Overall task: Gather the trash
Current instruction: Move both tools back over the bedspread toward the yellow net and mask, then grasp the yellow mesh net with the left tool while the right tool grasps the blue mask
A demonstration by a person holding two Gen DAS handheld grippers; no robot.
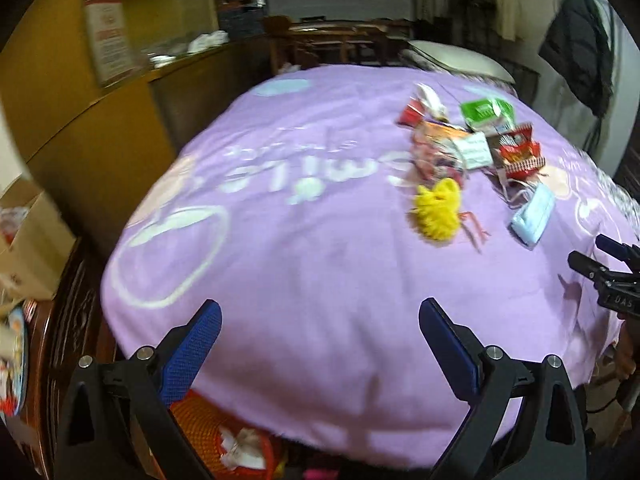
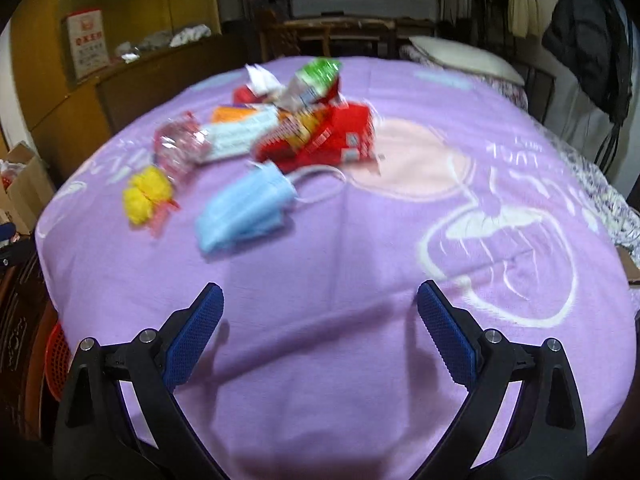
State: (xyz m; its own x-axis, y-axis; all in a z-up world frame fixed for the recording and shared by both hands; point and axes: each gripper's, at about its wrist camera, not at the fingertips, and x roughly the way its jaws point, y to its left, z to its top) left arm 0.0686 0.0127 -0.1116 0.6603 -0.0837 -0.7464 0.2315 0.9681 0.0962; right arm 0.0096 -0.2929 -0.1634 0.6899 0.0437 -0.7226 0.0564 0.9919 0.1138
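The left gripper [image 1: 320, 320] hangs over the near edge of a purple blanket [image 1: 300, 264], its blue-padded jaws spread wide with nothing between them. The right gripper [image 2: 320, 304] is likewise wide apart and empty above the same blanket, touching nothing. The trash lies in a loose heap farther across the blanket: a folded blue face mask [image 2: 244, 208] nearest the right gripper, a yellow crumpled piece [image 2: 146, 194] beside it, then a red snack wrapper [image 2: 320, 140] and a green packet [image 2: 320, 72]. An orange mesh basket [image 1: 208, 432] holding crumpled paper sits below the blanket's edge, under the left gripper.
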